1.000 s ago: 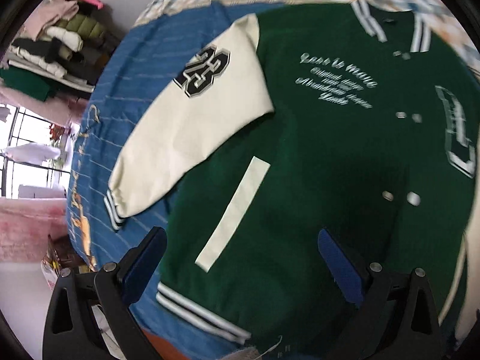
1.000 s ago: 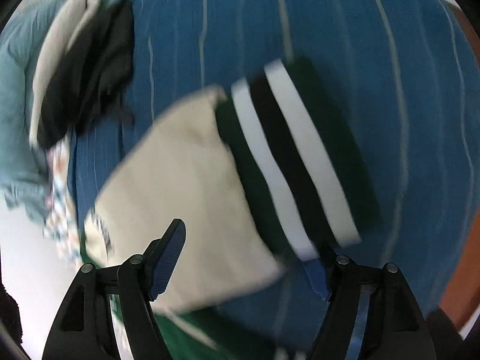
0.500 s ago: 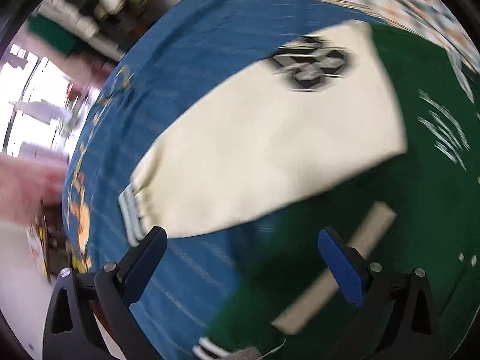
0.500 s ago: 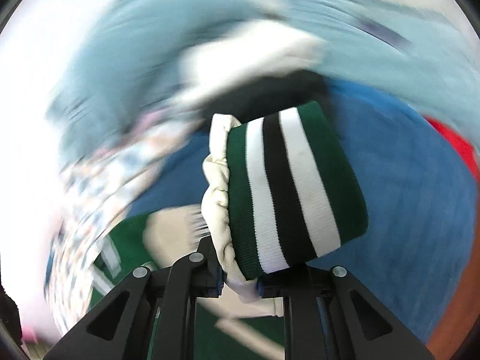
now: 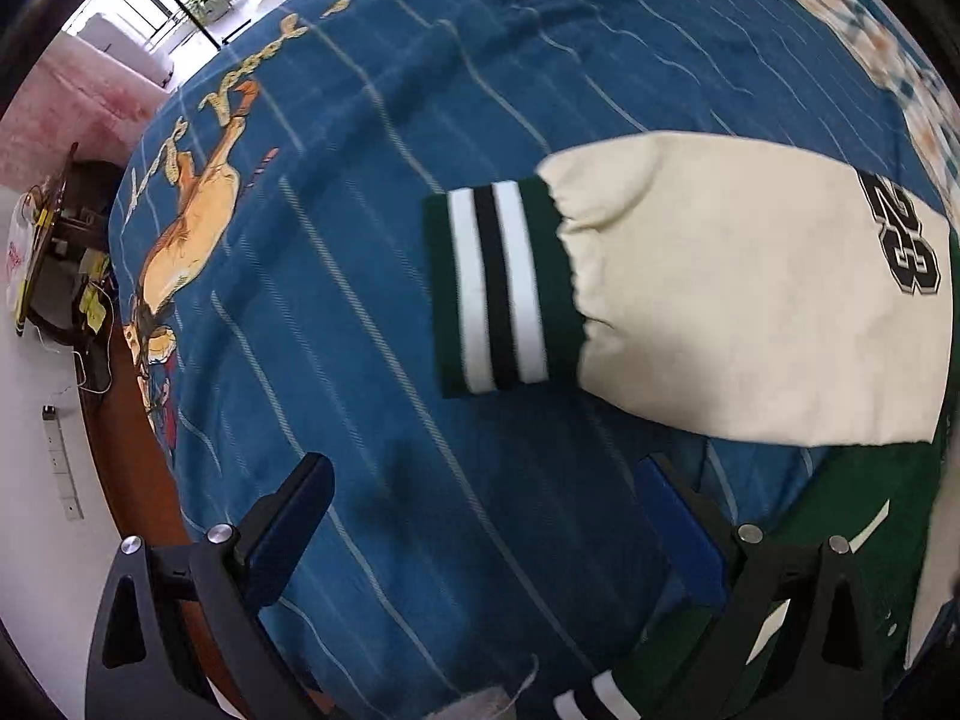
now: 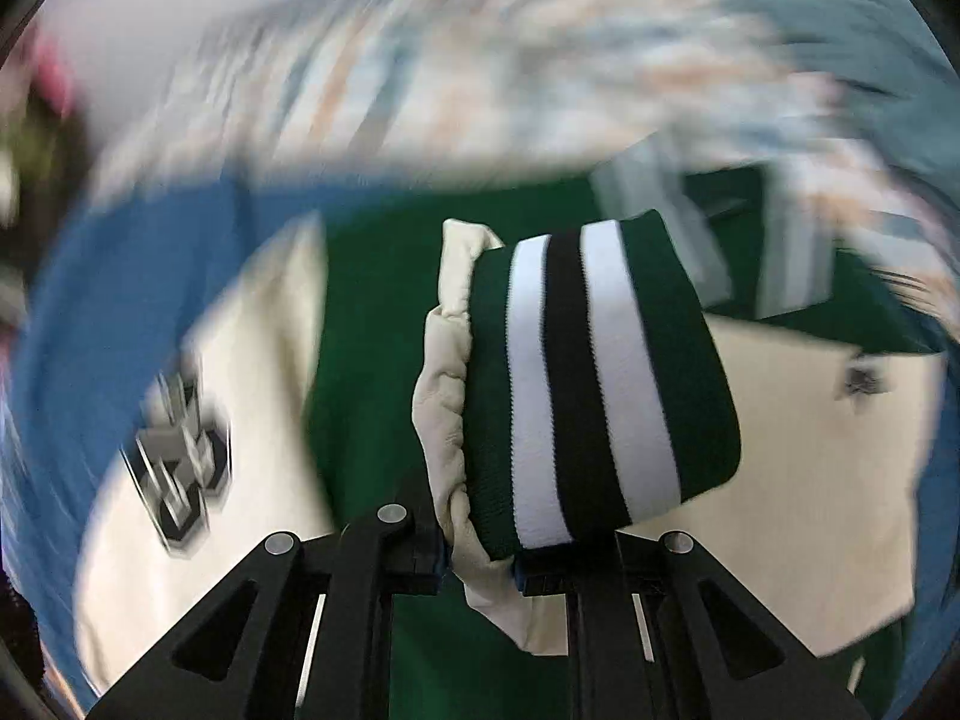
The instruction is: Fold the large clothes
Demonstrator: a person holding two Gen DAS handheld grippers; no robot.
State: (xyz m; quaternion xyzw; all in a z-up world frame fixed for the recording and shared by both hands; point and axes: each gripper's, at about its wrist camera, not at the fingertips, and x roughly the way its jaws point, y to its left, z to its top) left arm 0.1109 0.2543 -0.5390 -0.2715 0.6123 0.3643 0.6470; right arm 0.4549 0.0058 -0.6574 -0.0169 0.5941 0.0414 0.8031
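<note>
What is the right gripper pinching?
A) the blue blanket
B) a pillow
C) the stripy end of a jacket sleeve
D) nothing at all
C: the right gripper is clamped on the cream sleeve right at its striped cuff, which sticks up between its fingers.

Motion blur smears the right-wrist view: the far checked fabric and the black-and-white number patch on the left cream sleeve are unreadable.

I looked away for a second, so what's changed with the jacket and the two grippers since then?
The right gripper closed on the striped cuff and carried that sleeve over the green jacket body. The left gripper, unchanged, open and empty, swung towards the other sleeve's cuff, which stayed flat.
</note>
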